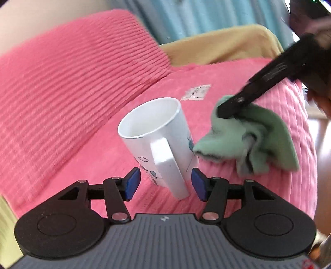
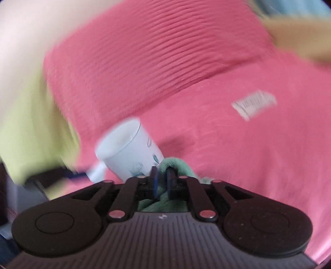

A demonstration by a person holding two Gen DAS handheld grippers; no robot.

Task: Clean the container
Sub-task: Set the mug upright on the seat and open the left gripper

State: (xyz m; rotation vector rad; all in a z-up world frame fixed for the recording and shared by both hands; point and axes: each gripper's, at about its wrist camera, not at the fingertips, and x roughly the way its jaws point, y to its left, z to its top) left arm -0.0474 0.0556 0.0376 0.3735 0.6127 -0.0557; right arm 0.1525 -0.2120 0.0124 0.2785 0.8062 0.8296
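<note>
Left gripper [image 1: 164, 184] straddles the upright mug's [image 1: 157, 132] near-facing handle [image 1: 168, 167].

A fuzzy pink ribbed blanket [image 1: 62, 87] covers the whole surface, folded into a raised ridge at the back, with a small white sewn-on label [image 1: 196, 92]. A tan cushioned backrest [image 1: 219, 44] rises behind it, and pale blue curtains [image 1: 186, 16] hang beyond.
</note>
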